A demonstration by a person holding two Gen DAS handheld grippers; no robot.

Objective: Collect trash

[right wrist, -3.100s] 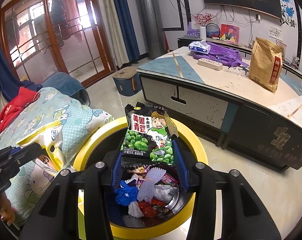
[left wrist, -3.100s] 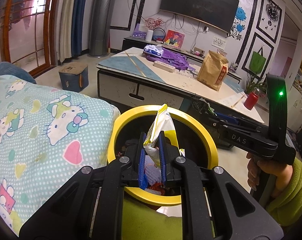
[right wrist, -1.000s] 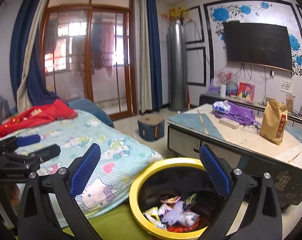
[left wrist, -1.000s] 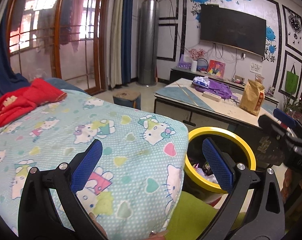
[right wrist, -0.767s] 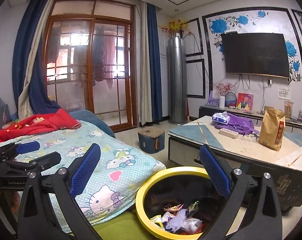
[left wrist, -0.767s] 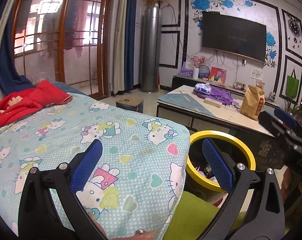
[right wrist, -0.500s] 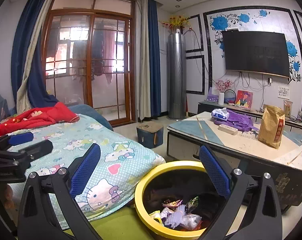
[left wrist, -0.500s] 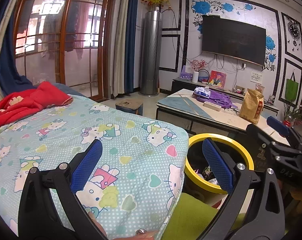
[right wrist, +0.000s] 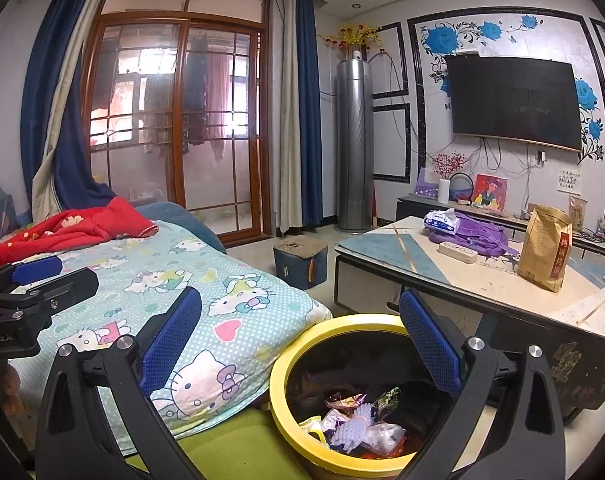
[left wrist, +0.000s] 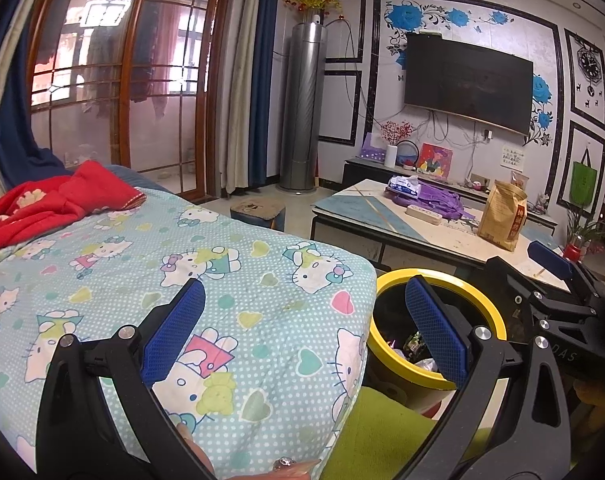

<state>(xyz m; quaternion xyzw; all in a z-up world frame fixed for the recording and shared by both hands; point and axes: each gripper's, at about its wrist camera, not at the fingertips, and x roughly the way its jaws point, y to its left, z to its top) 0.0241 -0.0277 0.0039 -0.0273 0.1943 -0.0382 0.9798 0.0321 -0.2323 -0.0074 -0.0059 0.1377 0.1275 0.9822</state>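
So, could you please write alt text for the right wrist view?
The open right gripper hangs empty above a yellow-rimmed trash bin holding snack wrappers. A cartoon-cat blanket lies to its left, a coffee table with a brown paper bag to its right.

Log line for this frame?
left gripper: open, empty | right gripper: open, empty | wrappers in yellow bin

My left tool [left wrist: 302, 320] gapes wide and empty over the cartoon-cat blanket [left wrist: 222, 264]. At four o'clock sits the yellow-rimmed bin [left wrist: 490, 312], wrappers [left wrist: 416, 350] inside; my right tool [left wrist: 550, 276] beyond it.
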